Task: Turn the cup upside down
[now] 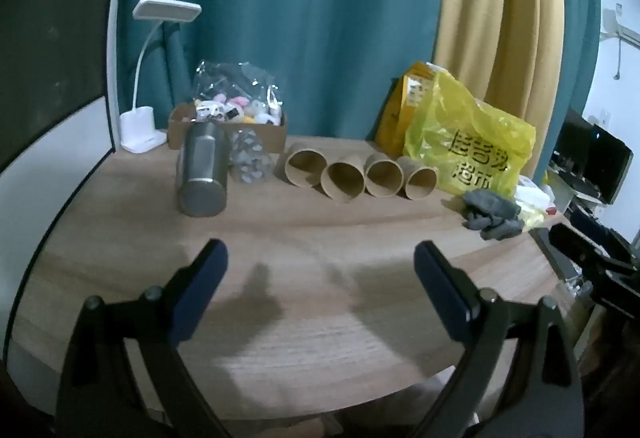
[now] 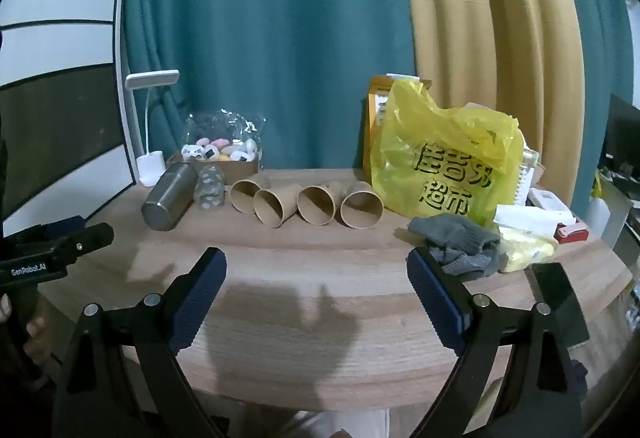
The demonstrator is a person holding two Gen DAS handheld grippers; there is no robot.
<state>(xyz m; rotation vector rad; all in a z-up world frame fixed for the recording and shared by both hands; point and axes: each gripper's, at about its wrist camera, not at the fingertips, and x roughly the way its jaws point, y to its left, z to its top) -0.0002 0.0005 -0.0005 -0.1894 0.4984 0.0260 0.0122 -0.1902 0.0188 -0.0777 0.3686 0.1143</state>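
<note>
Several brown paper cups [image 1: 343,182] lie on their sides in a row at the back of the wooden table [image 1: 320,318], mouths toward me; they also show in the right wrist view [image 2: 316,205]. A steel tumbler [image 1: 203,169] lies on its side left of them, seen too in the right wrist view [image 2: 170,197]. My left gripper [image 1: 320,262] is open and empty, hovering over the table's front, well short of the cups. My right gripper [image 2: 316,266] is open and empty, also over the front of the table.
A yellow plastic bag [image 2: 444,162] and grey gloves [image 2: 460,242] sit at the right. A cardboard box of small toys [image 2: 220,156] and a white desk lamp [image 2: 150,126] stand at the back left. A clear patterned cup [image 2: 209,188] lies beside the tumbler. Curtains hang behind.
</note>
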